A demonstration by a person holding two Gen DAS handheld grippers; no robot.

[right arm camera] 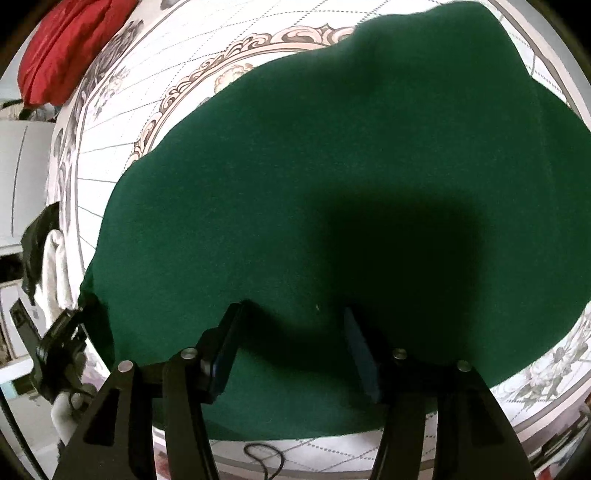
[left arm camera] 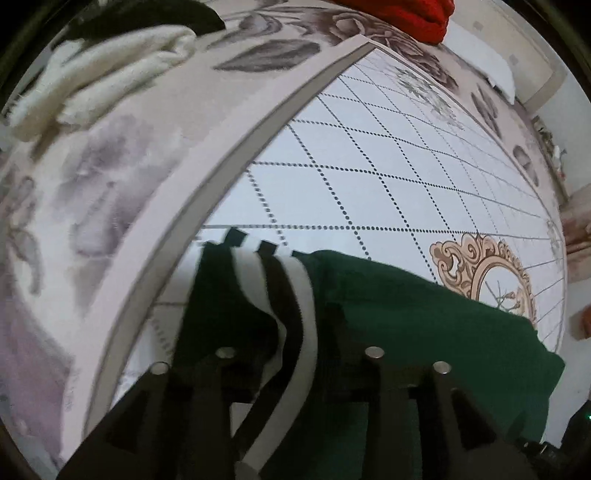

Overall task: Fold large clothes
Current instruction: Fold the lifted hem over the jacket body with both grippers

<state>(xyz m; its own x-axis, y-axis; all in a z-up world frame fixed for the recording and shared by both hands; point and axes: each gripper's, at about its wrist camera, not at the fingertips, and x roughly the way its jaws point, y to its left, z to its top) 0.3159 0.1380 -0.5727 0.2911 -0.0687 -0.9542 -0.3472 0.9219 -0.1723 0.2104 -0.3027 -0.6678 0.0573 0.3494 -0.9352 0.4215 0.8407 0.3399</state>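
Observation:
A dark green garment lies spread on the patterned bedspread. In the left wrist view its striped black-and-white cuff drapes over my left gripper, whose tips are buried in the cloth; whether it is closed on it is hidden. My right gripper sits over the near edge of the garment with jaws apart, cloth between and under the fingers. The left gripper also shows in the right wrist view at the garment's left edge.
A cream knit item and a black cloth lie at the far left. A red bundle sits at the bed's far end; it also shows in the right wrist view. A cable loops near the front edge.

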